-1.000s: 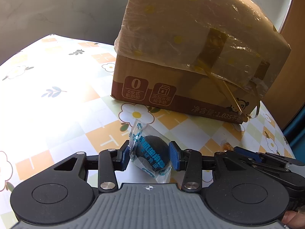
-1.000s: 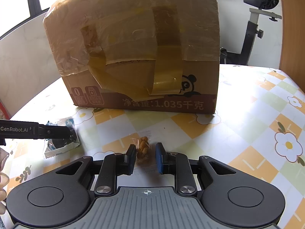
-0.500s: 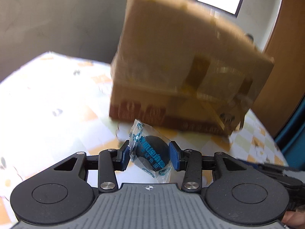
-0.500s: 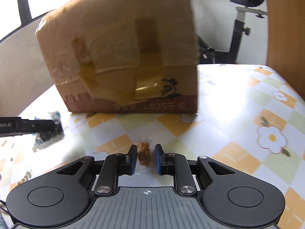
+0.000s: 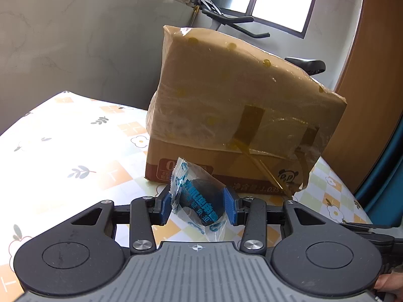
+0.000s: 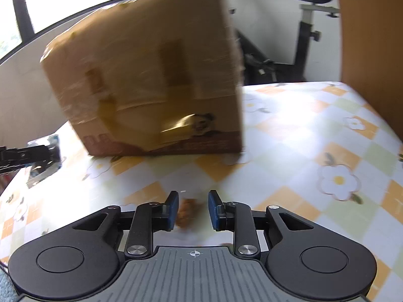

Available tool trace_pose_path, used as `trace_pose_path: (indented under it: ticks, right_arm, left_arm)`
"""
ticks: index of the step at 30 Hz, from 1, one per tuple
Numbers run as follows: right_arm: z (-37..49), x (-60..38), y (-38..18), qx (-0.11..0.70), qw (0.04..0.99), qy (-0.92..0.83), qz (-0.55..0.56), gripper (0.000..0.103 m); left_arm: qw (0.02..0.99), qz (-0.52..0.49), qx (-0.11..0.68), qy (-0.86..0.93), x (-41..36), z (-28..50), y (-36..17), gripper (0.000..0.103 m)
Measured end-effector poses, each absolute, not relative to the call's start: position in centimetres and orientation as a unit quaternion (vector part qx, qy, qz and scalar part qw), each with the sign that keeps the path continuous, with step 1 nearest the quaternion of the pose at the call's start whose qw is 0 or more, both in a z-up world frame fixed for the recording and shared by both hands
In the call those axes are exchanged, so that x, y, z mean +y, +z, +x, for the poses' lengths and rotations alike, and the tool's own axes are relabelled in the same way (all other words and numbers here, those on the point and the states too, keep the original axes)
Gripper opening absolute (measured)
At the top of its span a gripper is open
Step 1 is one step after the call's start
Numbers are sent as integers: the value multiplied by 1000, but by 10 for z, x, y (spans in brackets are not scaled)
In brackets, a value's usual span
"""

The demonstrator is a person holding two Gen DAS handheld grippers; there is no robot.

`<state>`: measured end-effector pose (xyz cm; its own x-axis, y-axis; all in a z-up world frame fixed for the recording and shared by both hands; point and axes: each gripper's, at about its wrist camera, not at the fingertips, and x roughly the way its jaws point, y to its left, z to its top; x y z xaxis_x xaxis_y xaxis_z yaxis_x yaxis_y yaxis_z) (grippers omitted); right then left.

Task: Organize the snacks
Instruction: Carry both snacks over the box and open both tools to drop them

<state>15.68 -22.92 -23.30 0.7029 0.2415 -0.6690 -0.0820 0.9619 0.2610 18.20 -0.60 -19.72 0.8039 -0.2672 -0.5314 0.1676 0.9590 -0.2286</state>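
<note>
Both grippers have risen since the earlier frames: the box (image 5: 241, 115) now sits lower and farther off in each view. Table (image 5: 75, 151), flowered cloth, lies beneath both grippers. Box stands ahead of both, taped and wrapped in film; blurred in the right wrist view. Exercise bike (image 6: 307, 25) stands beyond the box. Left gripper (image 5: 199, 205): pads clamped on a clear blue-printed packet (image 5: 199, 201) with a dark round snack inside, held clear of the table, box behind it. Right gripper (image 6: 193, 210): jaws have just been opening; a small brown snack (image 6: 186, 214) lies between them, against the left pad, clear gap to the right pad. Contact with table cannot be told (blur).
</note>
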Motion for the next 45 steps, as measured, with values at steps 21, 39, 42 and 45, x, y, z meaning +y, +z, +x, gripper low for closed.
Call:
trace_pose_path:
  ticks: [21, 39, 42, 45]
  right_arm:
    - [151, -239, -151, 252, 959, 80, 98, 16]
    - [284, -209, -74, 198, 975, 103, 23, 16]
    - [293, -205, -80, 217, 972, 95, 17, 18]
    - [293, -201, -84, 225, 970, 90, 12, 26]
  left_arm:
    - [967, -54, 203, -147, 4, 183, -134, 45]
    - [975, 23, 186, -121, -37, 310, -70, 46]
    - [973, 31, 206, -98, -37, 320, -74, 51]
    - [974, 14, 204, -102, -27, 323, -71, 77]
